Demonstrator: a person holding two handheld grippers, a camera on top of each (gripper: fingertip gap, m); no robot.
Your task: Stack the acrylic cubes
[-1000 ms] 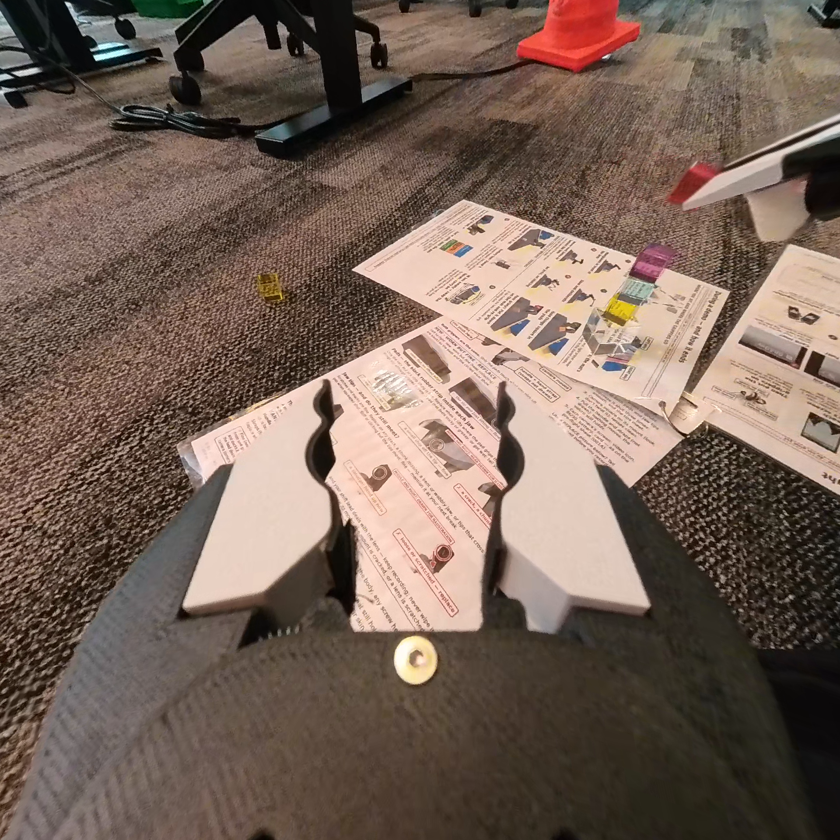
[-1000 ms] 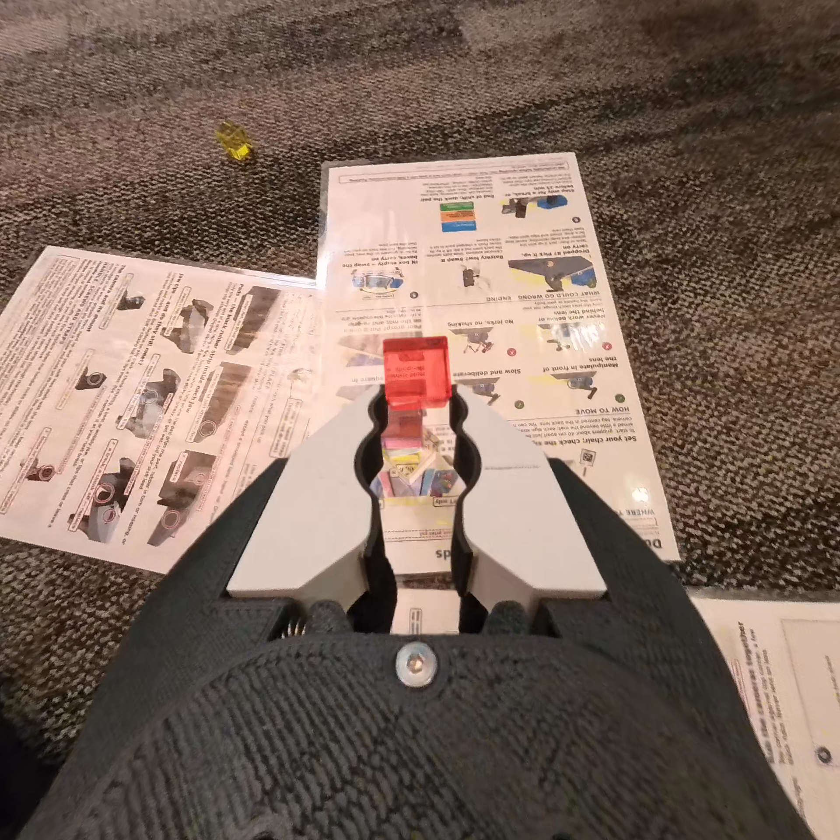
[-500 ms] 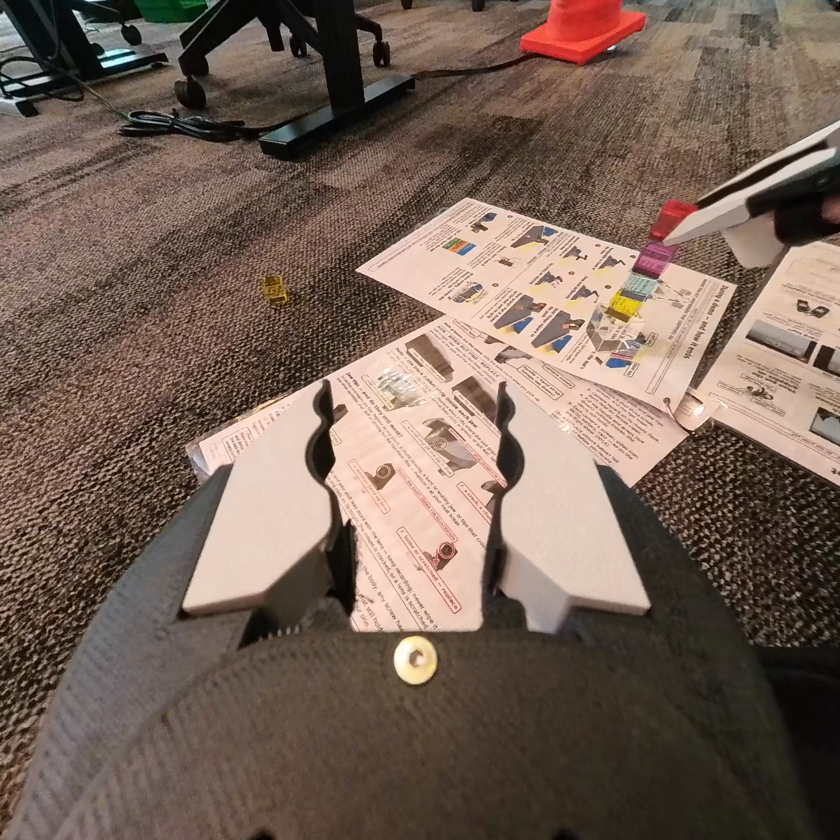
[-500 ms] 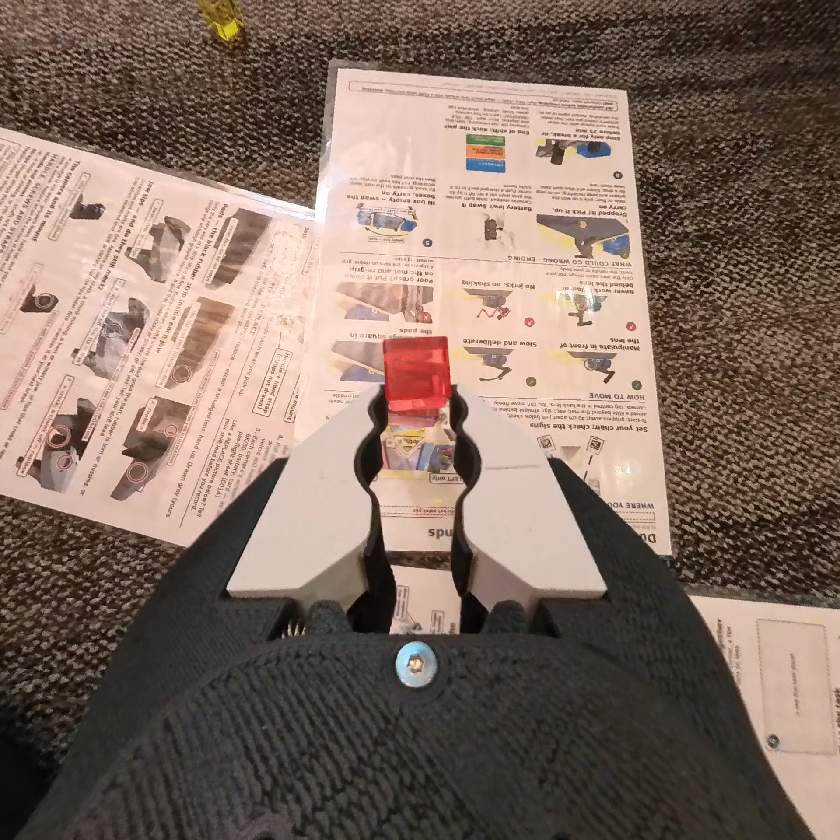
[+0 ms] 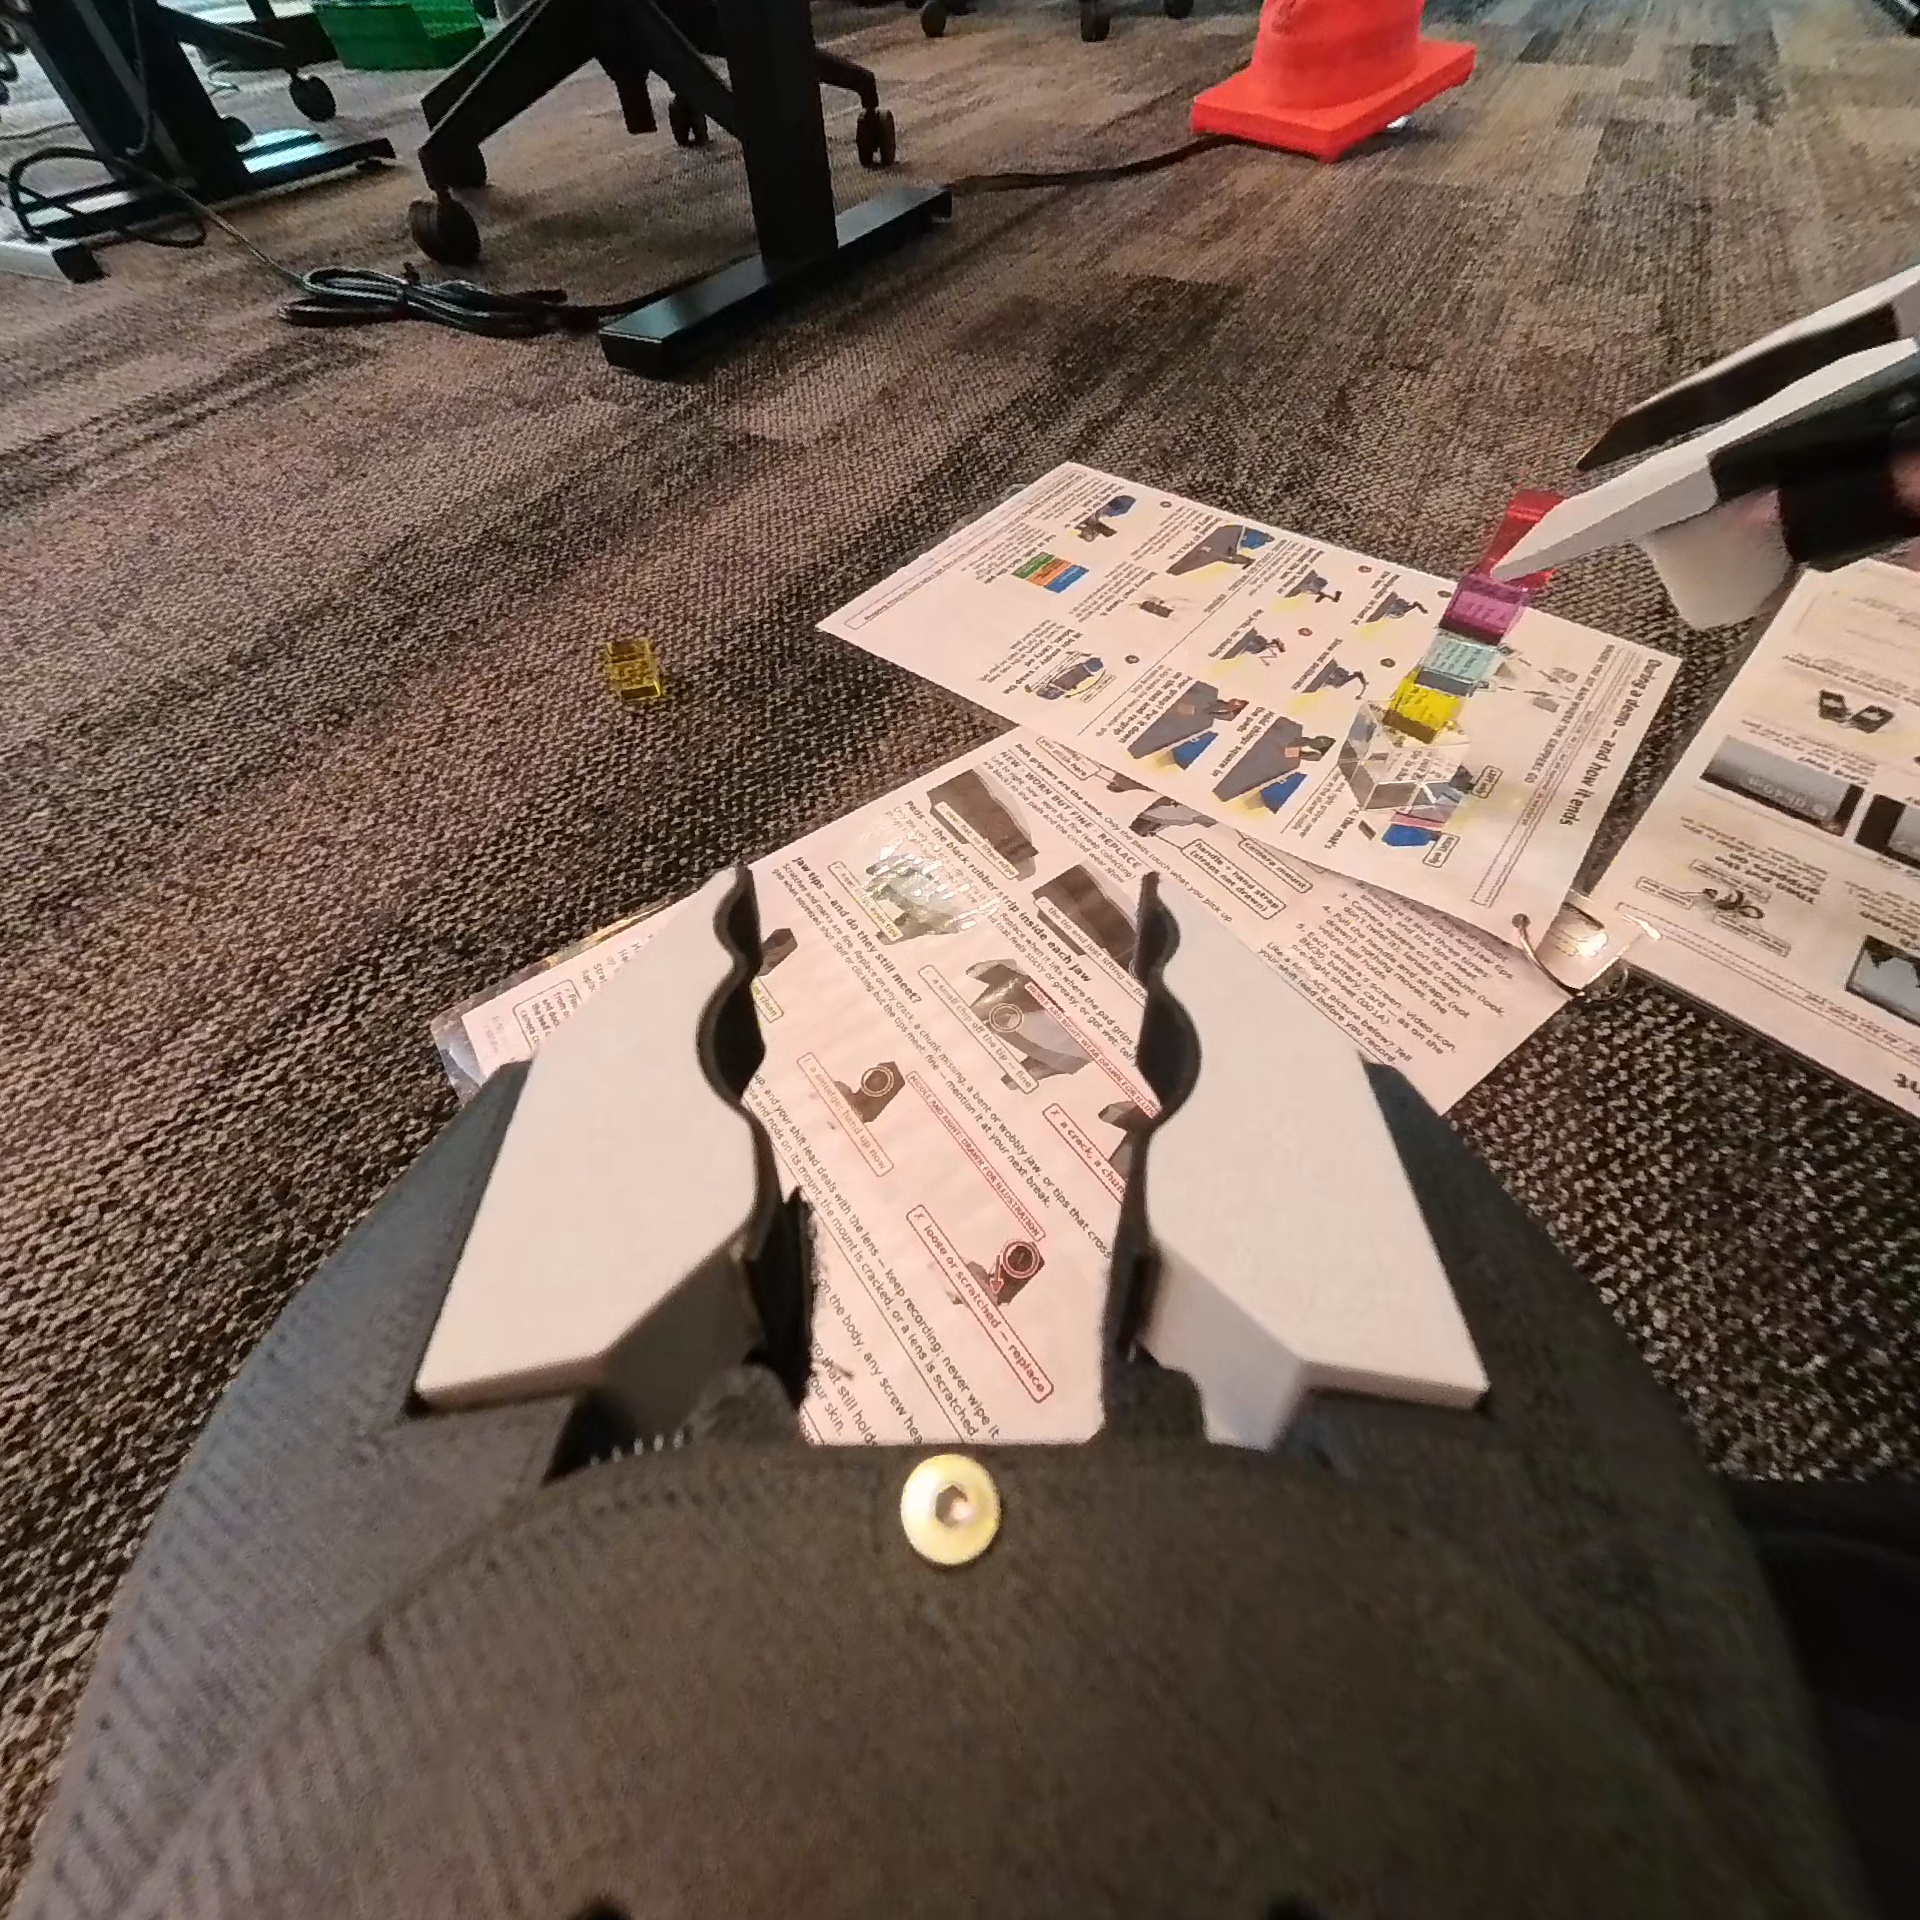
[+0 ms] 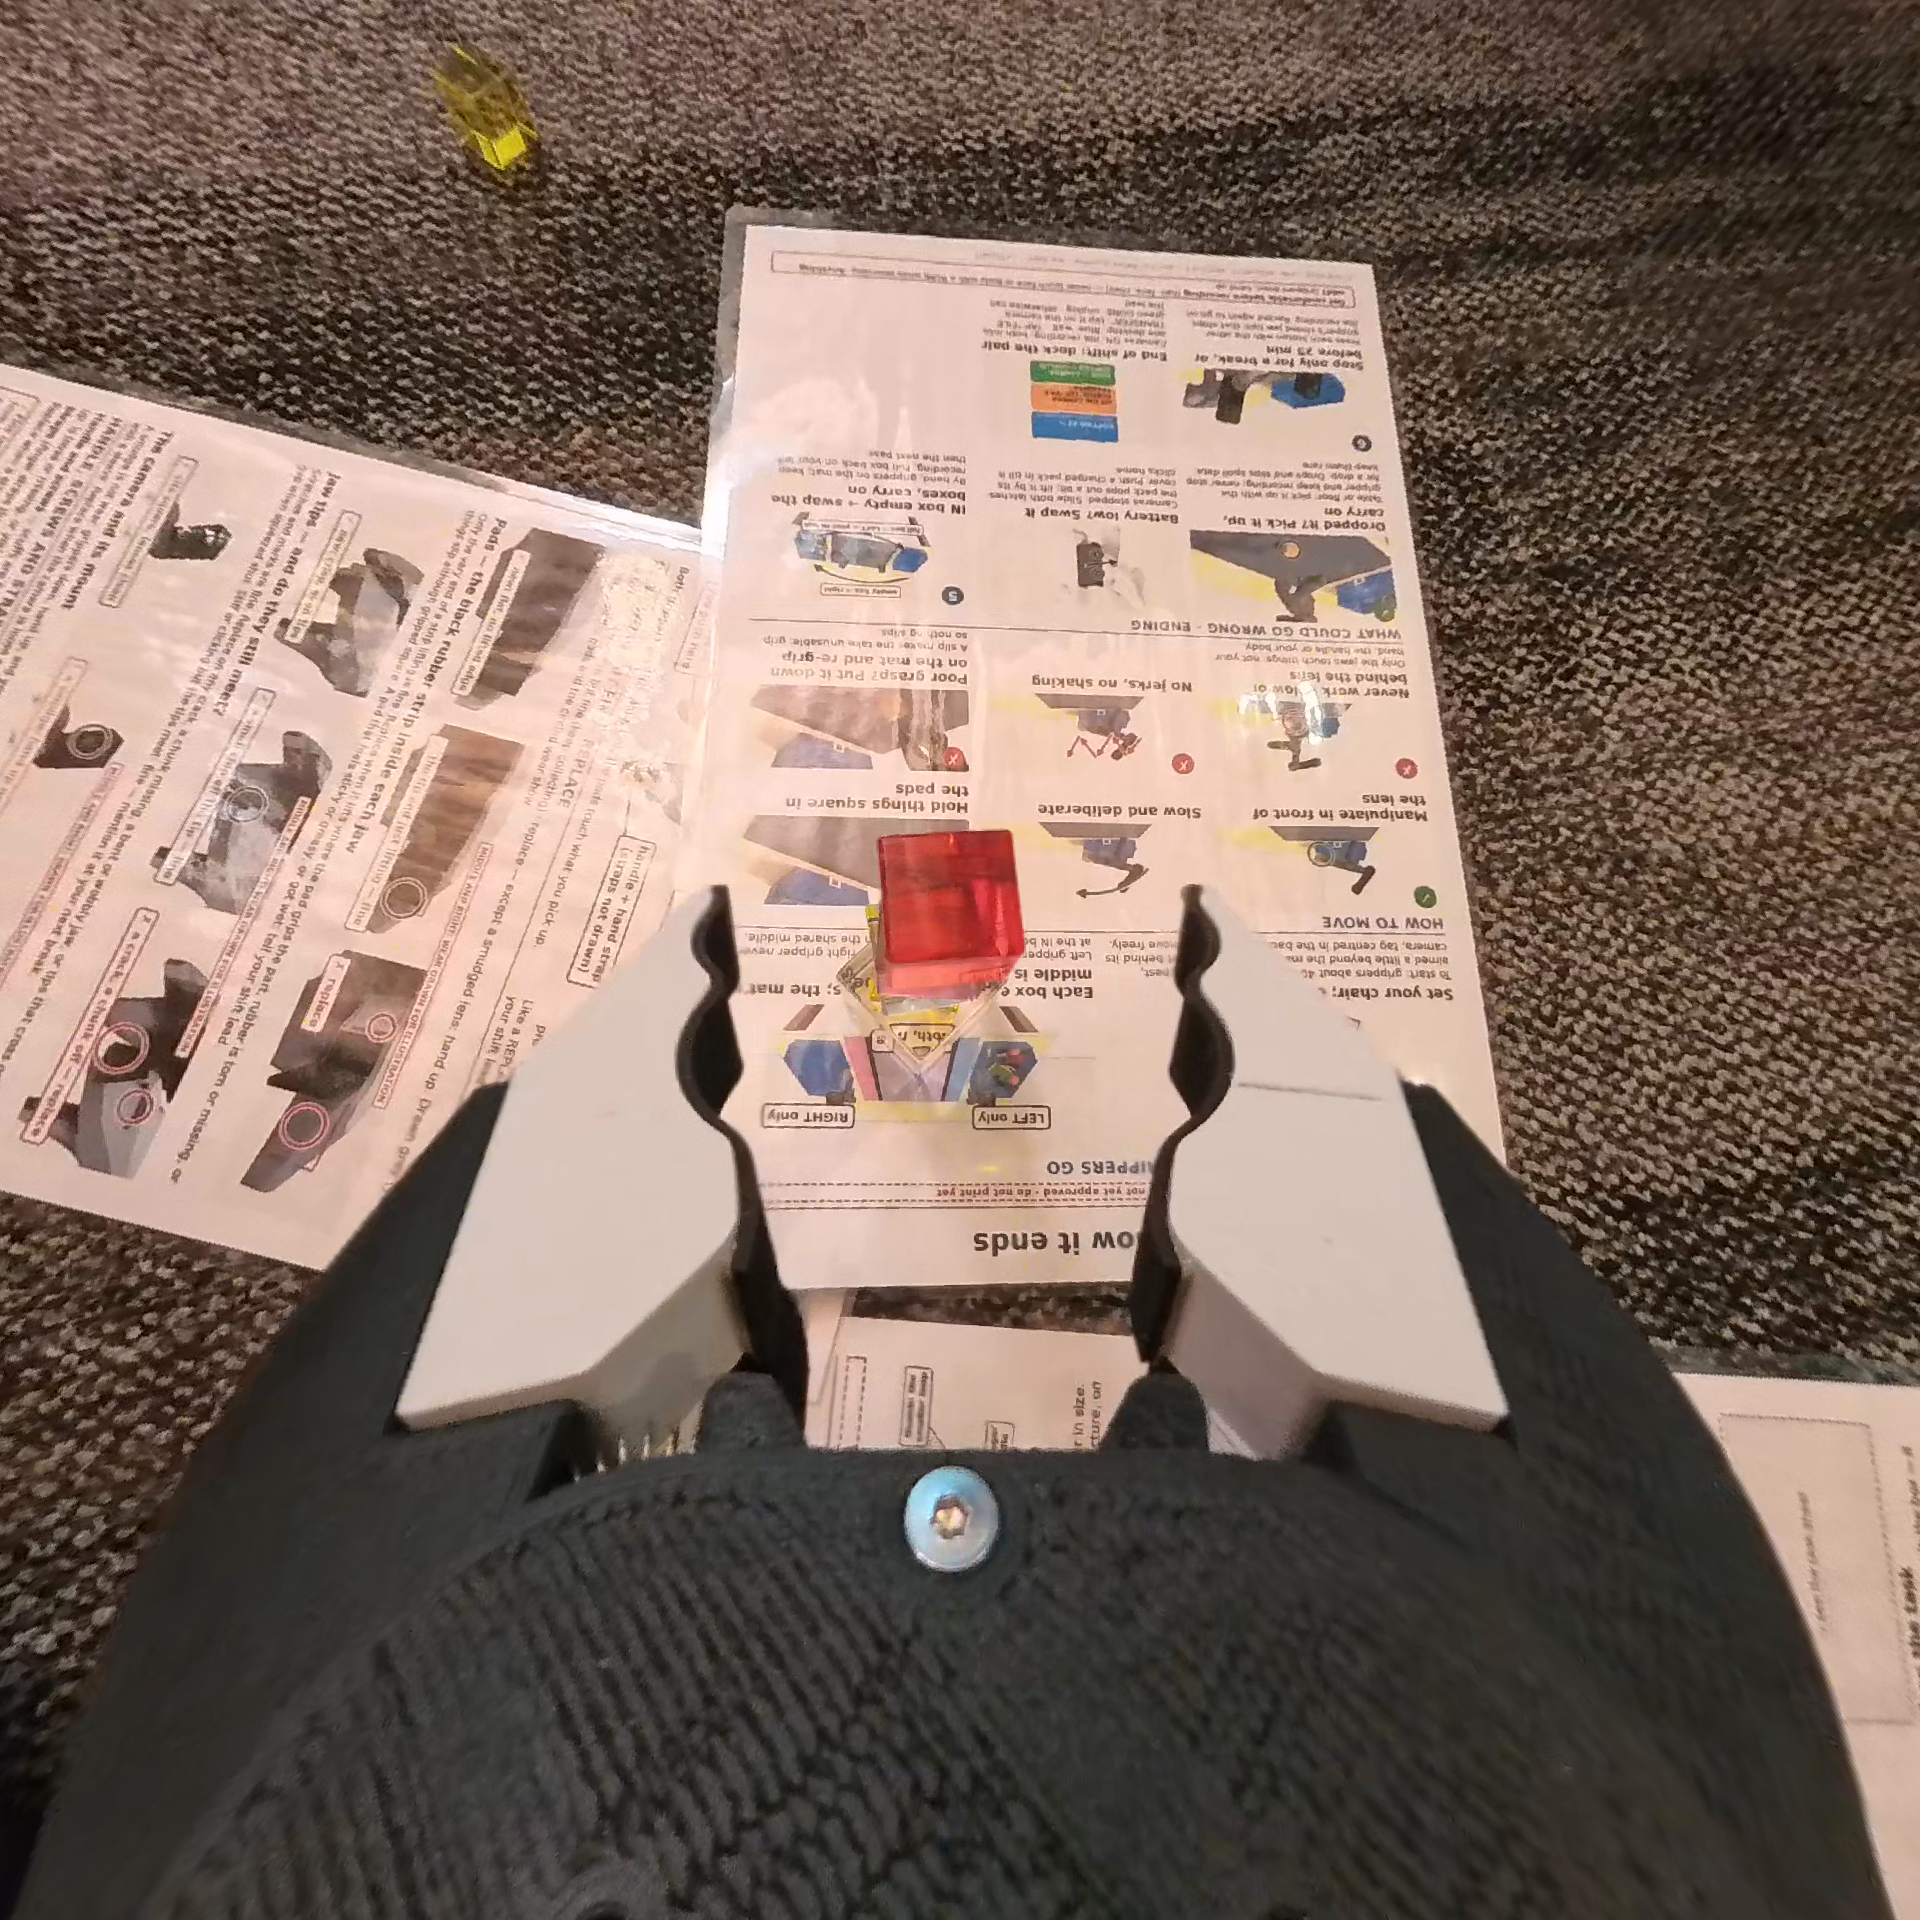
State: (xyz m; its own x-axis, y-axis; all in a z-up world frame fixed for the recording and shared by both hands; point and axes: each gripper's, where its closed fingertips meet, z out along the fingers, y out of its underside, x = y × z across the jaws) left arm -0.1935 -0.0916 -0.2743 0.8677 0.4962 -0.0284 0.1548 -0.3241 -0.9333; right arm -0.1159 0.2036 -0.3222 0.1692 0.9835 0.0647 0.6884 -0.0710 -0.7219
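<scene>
A stack of acrylic cubes stands on a printed sheet (image 5: 1195, 644): a large clear cube (image 5: 1408, 779) at the bottom, then yellow (image 5: 1429, 707), pale blue (image 5: 1460, 657), purple (image 5: 1491, 608) and a red cube (image 6: 948, 914) on top. My right gripper (image 6: 951, 914) is open around the red cube, with a gap on each side of it. It also shows in the left wrist view (image 5: 1538, 499) at the stack's top. My left gripper (image 5: 940, 904) is open and empty over another sheet (image 5: 935, 1039). A small yellow cube (image 5: 634, 673) lies alone on the carpet; it also shows in the right wrist view (image 6: 483, 114).
More printed sheets lie at the right (image 5: 1787, 790) and at the left (image 6: 260, 790). A metal ring (image 5: 1558, 951) lies between sheets. Chair legs (image 5: 623, 94), a black desk foot (image 5: 769, 281), cables (image 5: 416, 307) and an orange cone (image 5: 1330, 73) stand farther off on the carpet.
My right gripper came down with the red cube onto the stack, then opened and let it go. The red cube now rests on top. My left gripper has hardly moved.
</scene>
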